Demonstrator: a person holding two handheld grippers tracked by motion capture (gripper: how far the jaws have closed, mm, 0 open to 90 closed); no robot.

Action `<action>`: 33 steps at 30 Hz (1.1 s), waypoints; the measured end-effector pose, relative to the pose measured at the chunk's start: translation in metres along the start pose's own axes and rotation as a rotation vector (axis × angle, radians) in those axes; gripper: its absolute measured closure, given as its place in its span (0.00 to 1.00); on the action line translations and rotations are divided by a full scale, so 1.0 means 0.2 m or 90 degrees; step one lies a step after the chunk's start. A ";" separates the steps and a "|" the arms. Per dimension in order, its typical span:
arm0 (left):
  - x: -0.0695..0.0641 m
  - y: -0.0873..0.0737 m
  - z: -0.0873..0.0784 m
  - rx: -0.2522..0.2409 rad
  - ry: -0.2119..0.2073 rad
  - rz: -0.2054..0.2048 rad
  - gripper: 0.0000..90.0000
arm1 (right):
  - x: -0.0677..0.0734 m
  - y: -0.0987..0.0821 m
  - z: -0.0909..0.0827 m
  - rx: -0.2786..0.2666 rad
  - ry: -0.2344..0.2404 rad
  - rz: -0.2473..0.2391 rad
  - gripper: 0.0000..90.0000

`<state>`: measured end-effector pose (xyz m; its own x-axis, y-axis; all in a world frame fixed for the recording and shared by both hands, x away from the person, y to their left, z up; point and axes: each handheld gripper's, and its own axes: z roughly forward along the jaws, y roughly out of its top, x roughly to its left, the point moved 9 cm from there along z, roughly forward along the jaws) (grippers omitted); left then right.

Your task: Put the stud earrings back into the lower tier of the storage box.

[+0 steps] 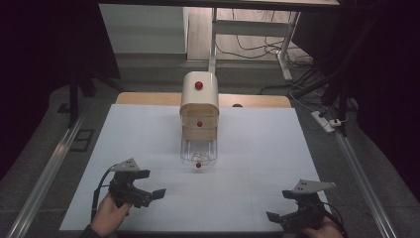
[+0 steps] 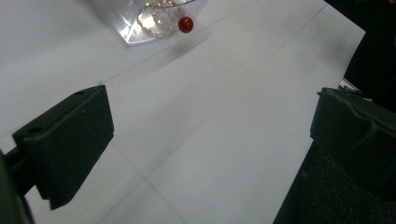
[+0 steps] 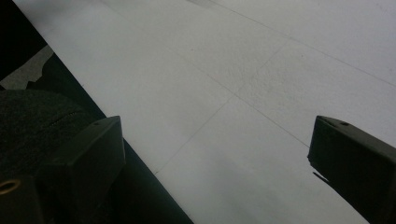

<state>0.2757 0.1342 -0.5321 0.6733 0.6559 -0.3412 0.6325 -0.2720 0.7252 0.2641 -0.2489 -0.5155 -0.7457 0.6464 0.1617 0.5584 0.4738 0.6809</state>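
Observation:
A small cream and wood drawer chest [image 1: 199,101] with red knobs stands at the middle of the white-covered table [image 1: 138,144]. Its clear bottom drawer [image 1: 198,151] is pulled out toward me, red knob [image 1: 198,165] in front. In the left gripper view the clear drawer [image 2: 133,25] holds thin gold rings [image 2: 156,18] behind its red knob [image 2: 186,24]. My left gripper [image 1: 151,197] [image 2: 210,116] is open near the front left, aimed at the drawer and well short of it. Open and holding nothing, my right gripper [image 1: 280,206] [image 3: 217,135] hovers at the front right by the table's edge.
The table's bare wooden edge [image 1: 148,98] shows behind the white cover. Metal rails [image 1: 49,168] run along the floor on both sides. A power strip [image 1: 324,121] and cables lie on the floor at the right, with desk legs [image 1: 213,39] behind.

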 end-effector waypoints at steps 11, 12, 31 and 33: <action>-0.01 -0.10 -0.09 0.000 0.017 -0.013 0.00 | 0.00 0.00 0.00 -0.001 0.001 0.003 0.04; -0.01 -0.10 -0.10 -0.001 0.019 -0.013 0.00 | 0.00 0.00 0.00 -0.001 0.000 0.003 0.04; 0.00 -0.25 -0.30 -0.022 0.063 -0.054 0.00 | -0.01 0.00 -0.01 -0.009 0.007 0.016 0.02; 0.00 -0.26 -0.31 -0.022 0.067 -0.056 0.00 | -0.01 0.00 -0.01 -0.010 0.006 0.018 0.02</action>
<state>0.2182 0.1922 -0.5320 0.5716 0.7463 -0.3411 0.6720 -0.1871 0.7166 0.2647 -0.2504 -0.5140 -0.7336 0.6532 0.1876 0.5730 0.4461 0.6874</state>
